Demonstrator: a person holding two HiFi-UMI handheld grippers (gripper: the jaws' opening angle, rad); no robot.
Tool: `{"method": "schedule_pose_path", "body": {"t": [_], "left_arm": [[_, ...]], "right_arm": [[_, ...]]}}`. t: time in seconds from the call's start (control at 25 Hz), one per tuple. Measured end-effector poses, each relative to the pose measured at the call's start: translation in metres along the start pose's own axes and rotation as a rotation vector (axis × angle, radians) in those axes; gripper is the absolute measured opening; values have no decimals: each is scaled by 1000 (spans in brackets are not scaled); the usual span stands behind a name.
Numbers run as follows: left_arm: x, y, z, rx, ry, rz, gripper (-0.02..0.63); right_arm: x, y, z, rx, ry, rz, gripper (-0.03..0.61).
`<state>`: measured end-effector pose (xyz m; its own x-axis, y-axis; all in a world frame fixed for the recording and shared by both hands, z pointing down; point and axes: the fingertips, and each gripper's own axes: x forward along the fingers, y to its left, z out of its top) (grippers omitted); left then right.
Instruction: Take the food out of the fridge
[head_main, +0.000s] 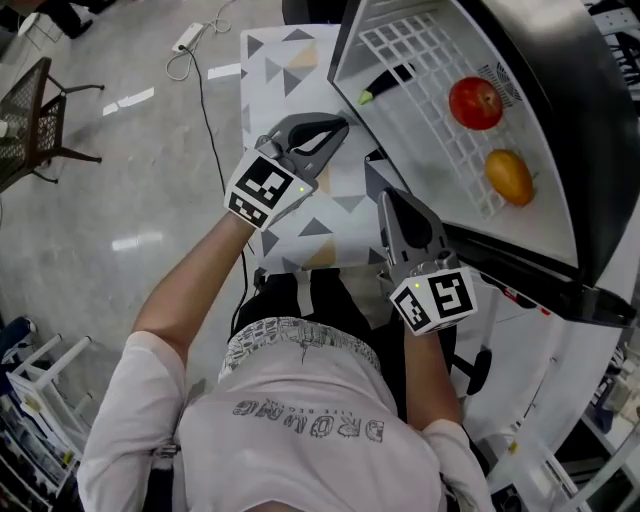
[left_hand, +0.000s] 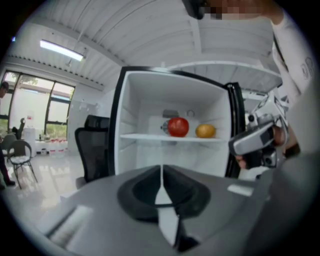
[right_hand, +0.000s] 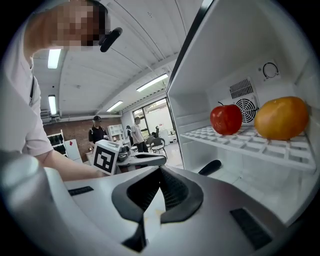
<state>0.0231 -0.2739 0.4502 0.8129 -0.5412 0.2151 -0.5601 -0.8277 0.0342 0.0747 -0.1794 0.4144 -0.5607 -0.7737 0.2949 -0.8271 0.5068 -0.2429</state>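
Inside the open fridge (left_hand: 135, 115), a red apple (head_main: 475, 103) and an orange fruit (head_main: 510, 175) sit side by side, near each other but not touching, on a white wire shelf (head_main: 420, 60). Neither gripper touches them. Below that shelf lies a dark object (head_main: 385, 85) with a green tip; what it is cannot be told.

Both grippers are held just outside the fridge opening, pointing towards it. The left gripper (head_main: 338, 126) has its jaws pressed together with nothing between them. The right gripper (head_main: 392, 196), nearer the fridge, likewise has its jaws together and is empty. Nothing stands between the jaws and the fruit.

Under the grippers is a surface printed with grey and beige triangles (head_main: 290, 70). A cable (head_main: 205, 110) trails over the shiny floor beside it. A black office chair (left_hand: 92, 145) stands left of the fridge. Two people (right_hand: 96, 131) stand far off, too small to make out.

On the fridge's back wall, a round fan grille (right_hand: 246, 107) is partly hidden by the apple, with a small dial (right_hand: 270, 70) above it. The fridge's lower part is cut off in every view.

The wearer's pale T-shirt (head_main: 300, 430) carries grey lettering that runs upside down in the head view and cannot be read with certainty. Each gripper's cube bears black-and-white square markers.
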Motion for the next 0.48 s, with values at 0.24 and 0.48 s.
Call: {"method": "schedule_pose_path", "body": {"t": [0.24,0.48], "left_arm": [[35,12,-19,14,34,-1,37],[62,22,-38,35,59,15,74]], "right_arm": [[8,-9,-5,-5,6,5,-8],[14,-16,-12,-17,10,14,-8]]}}
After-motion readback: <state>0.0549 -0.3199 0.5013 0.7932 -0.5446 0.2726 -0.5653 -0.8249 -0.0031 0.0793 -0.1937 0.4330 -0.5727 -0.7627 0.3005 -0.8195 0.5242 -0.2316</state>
